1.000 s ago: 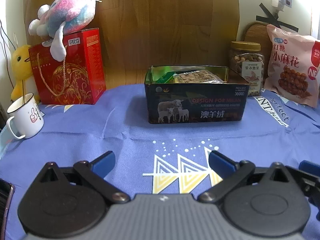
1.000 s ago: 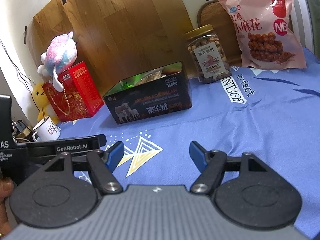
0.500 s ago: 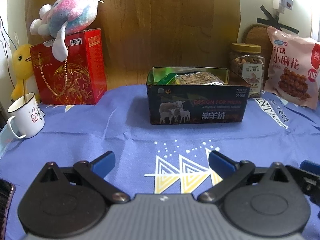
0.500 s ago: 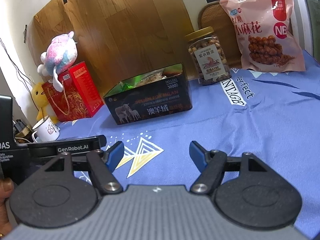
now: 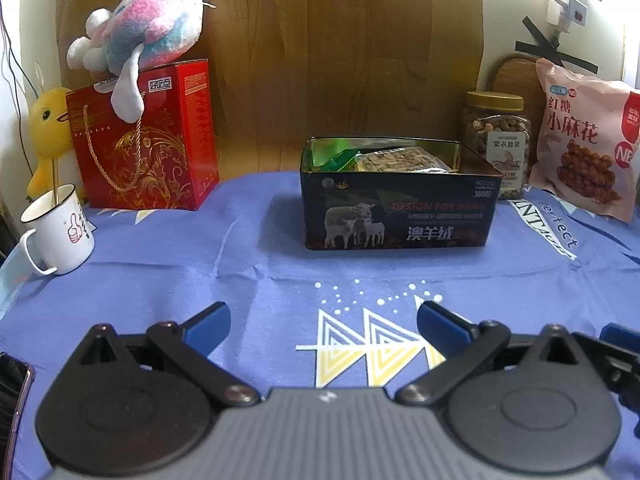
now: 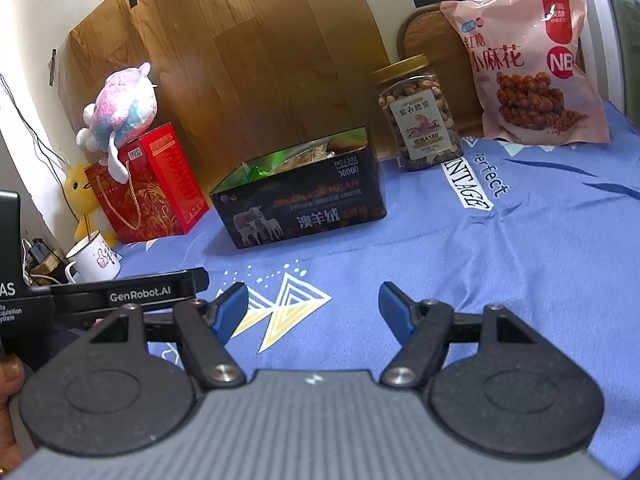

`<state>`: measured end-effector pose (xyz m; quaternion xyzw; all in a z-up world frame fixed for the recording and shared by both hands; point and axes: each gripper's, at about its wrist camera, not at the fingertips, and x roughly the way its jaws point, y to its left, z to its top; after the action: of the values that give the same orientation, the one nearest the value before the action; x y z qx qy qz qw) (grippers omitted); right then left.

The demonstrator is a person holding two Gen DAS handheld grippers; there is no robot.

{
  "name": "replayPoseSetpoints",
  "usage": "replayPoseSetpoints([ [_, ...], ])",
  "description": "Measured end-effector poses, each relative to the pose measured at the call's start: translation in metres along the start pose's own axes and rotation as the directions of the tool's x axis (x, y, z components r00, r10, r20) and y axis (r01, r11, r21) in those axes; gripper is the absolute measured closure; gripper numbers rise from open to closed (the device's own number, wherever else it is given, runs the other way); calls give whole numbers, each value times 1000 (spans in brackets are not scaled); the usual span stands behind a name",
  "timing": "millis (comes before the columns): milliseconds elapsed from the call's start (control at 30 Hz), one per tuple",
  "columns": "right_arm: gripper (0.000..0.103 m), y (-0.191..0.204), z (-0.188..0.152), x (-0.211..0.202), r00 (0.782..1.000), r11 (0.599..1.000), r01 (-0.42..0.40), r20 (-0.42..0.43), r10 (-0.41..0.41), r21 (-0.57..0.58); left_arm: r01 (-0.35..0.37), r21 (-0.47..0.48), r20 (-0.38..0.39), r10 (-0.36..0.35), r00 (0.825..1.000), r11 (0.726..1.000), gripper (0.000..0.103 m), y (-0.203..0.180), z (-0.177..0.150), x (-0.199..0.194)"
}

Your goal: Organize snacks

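Note:
A dark tin box [image 5: 396, 216] with sheep on its side stands open on the blue cloth, holding snack packets [image 5: 400, 158]; it also shows in the right wrist view [image 6: 300, 208]. A nut jar [image 5: 498, 144] [image 6: 416, 114] and a pink snack bag [image 5: 584, 148] [image 6: 532, 64] stand behind it to the right. My left gripper [image 5: 322, 326] is open and empty, well in front of the box. My right gripper [image 6: 314, 310] is open and empty, in front and to the right of the box.
A red gift box [image 5: 148, 140] with a plush toy [image 5: 144, 36] on top stands at the back left, next to a yellow duck [image 5: 48, 128] and a white mug [image 5: 58, 228]. A wooden board [image 5: 344, 48] leans on the wall. The left gripper's body [image 6: 120, 292] sits close beside the right one.
Both grippers have drifted slightly, so the box and snacks sit a little differently in the views. The jaws stay open and nothing was picked up.

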<state>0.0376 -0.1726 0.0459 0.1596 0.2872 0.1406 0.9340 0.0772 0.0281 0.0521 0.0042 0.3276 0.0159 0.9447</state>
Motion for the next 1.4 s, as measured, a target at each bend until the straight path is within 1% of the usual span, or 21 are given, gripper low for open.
replayPoseSetpoints([
  [167, 29, 0, -2, 1, 1000, 1000, -4, -9, 4, 0, -6, 3, -6, 6, 1000, 1000, 0, 0, -2, 1],
  [433, 29, -3, -5, 2, 1000, 1000, -19, -5, 19, 10, -35, 0, -31, 35, 999, 999, 0, 4, -5, 7],
  [567, 29, -2, -6, 0, 1000, 1000, -16, 5, 16, -6, -41, 11, -43, 41, 998, 999, 0, 0, -5, 12],
  [967, 29, -16, -6, 1, 1000, 999, -10, 8, 9, 33, -29, 40, -44, 31, 999, 999, 0, -18, -3, 14],
  [1400, 29, -15, -5, -3, 1000, 999, -23, 12, 23, 22, -20, 51, -36, 22, 999, 998, 0, -22, -2, 11],
])
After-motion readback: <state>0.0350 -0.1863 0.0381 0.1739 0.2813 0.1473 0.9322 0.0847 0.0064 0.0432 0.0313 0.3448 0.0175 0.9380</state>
